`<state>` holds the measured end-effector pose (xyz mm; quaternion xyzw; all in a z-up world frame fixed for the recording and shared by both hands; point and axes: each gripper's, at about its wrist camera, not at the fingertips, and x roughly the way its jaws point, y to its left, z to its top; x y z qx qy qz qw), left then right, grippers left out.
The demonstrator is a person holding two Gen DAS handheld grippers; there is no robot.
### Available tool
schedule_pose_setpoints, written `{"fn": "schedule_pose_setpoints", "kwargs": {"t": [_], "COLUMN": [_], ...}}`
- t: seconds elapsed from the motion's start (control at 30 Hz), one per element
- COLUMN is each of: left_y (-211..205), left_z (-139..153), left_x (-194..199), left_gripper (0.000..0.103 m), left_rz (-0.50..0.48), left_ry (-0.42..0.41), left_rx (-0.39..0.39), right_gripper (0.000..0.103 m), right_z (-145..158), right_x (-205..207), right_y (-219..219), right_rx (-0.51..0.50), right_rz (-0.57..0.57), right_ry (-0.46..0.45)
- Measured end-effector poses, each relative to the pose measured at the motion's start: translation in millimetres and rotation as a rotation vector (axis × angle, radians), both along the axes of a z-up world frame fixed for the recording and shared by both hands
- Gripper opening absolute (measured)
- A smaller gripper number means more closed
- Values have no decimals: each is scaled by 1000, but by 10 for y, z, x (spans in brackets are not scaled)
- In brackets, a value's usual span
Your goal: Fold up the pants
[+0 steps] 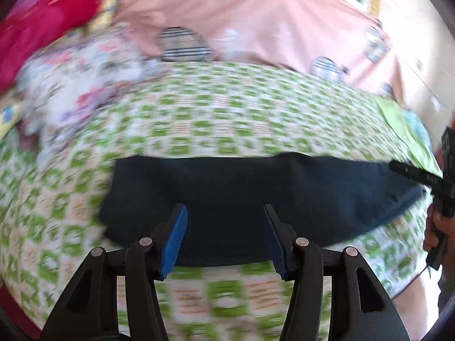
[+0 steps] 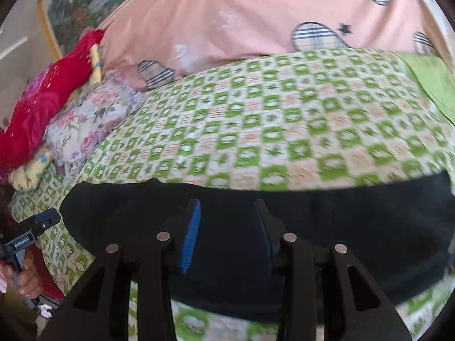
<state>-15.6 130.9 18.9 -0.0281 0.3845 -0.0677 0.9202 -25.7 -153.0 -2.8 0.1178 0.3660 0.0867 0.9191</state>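
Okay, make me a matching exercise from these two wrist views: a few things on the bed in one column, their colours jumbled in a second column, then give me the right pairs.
Column one:
1. pants
2. bedspread
3. big pillow
4. bundle at the bed's left edge

Column two:
A. pink with plaid patches
B. red
C. dark navy
D. green and white checks

Pairs: 1-C, 2-D, 3-A, 4-B.

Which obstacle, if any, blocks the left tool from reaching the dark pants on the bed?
Probably none. The left tool is open, with the dark pants lying flat on the green checked bedspread directly ahead of it. Nothing sits between them.
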Motion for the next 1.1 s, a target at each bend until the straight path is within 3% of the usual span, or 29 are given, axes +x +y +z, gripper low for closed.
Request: {"fn": "schedule_pose_setpoints", "kwargs": {"t": [0.33,0.6,1.1], "left_y": [-1437,-2249,-2803], "left_z": [-32,-179,-545], "left_x": [95,153,451], "left_gripper": [55,55,55], "left_rz": [-362,-591,-810], "left_ry": [23,40,131], "left_rx": [71,171,277], "right_gripper": [40,40,40], "right_z": [-76,-224,-320], "right_x": [-650,-868,-692], "right_y": [-823,-1305,-1747], "right_rx": [35,111,221], "right_rz": [-213,-332,-399], "right_ry": [20,33,17]}}
